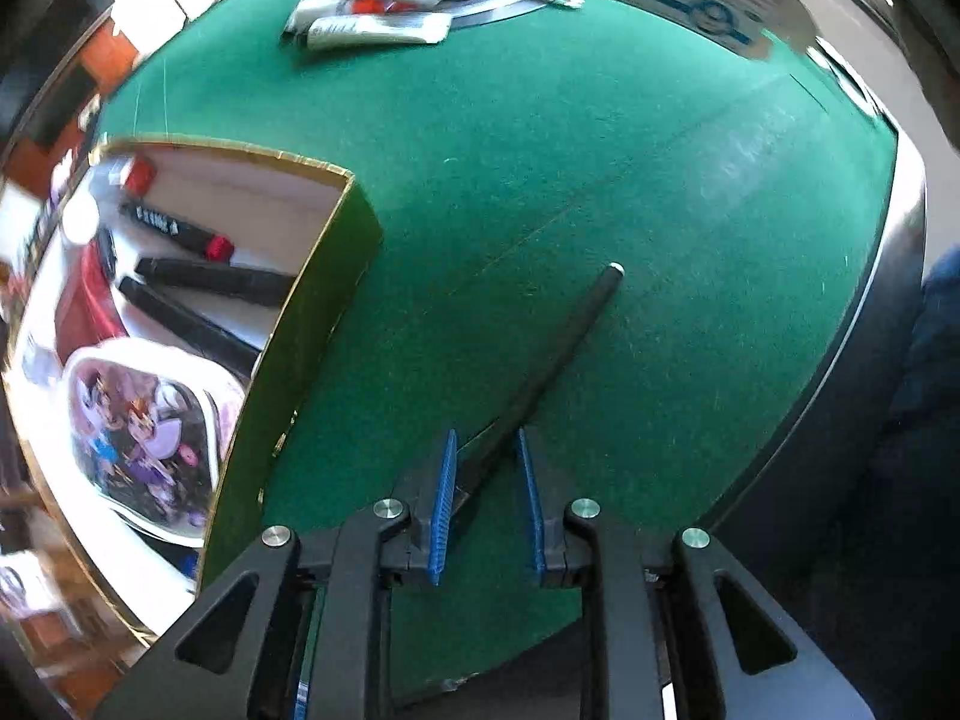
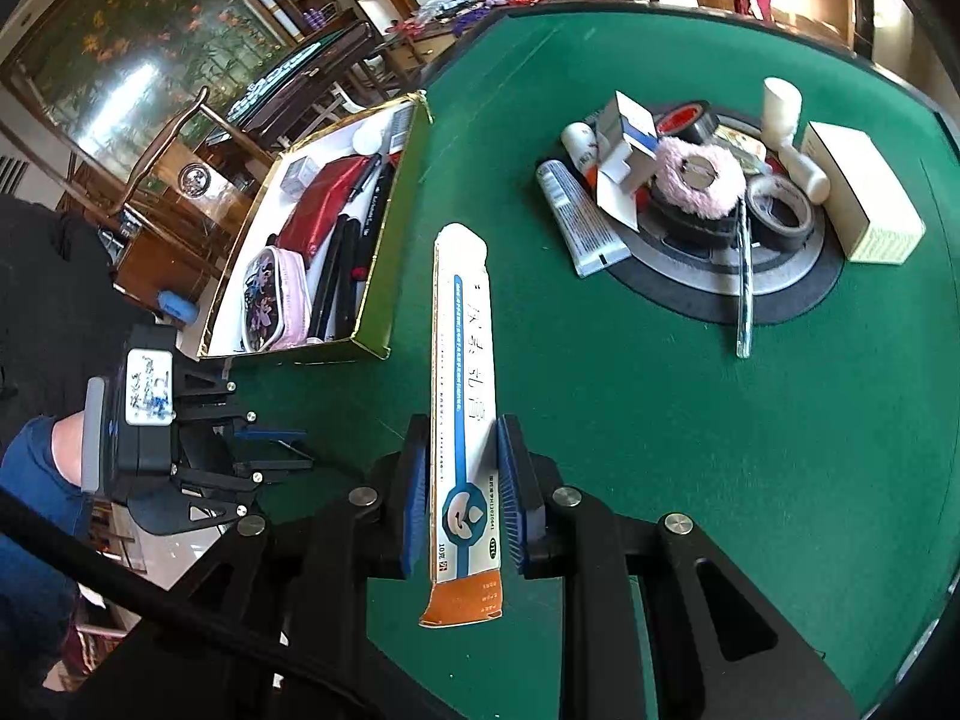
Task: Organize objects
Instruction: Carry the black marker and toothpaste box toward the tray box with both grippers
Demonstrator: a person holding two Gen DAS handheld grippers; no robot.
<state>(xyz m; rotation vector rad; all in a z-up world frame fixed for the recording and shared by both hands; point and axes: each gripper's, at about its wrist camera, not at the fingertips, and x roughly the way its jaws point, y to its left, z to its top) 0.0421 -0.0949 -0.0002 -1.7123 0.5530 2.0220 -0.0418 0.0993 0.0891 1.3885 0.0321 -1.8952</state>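
Right gripper point(image 2: 462, 492) jaws clamp the long ointment carton point(image 2: 462, 396) low down, light but crushable; left gripper point(image 1: 487, 480) jaws sit narrow, loosely astride the thin, stiff black pen point(image 1: 552, 354) on the counter point(image 1: 600, 150).

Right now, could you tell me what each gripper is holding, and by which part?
The right gripper clamps the long white box near its orange end. The left gripper straddles the black pen, pads apparently not gripping.

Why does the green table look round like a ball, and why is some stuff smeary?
Left wrist view: the fisheye lens bulges the green table, and the tubes at the top and the box on the left smear with motion blur. Right wrist view: sharper, the long carton is crisp, edges still bend, window glare far left.
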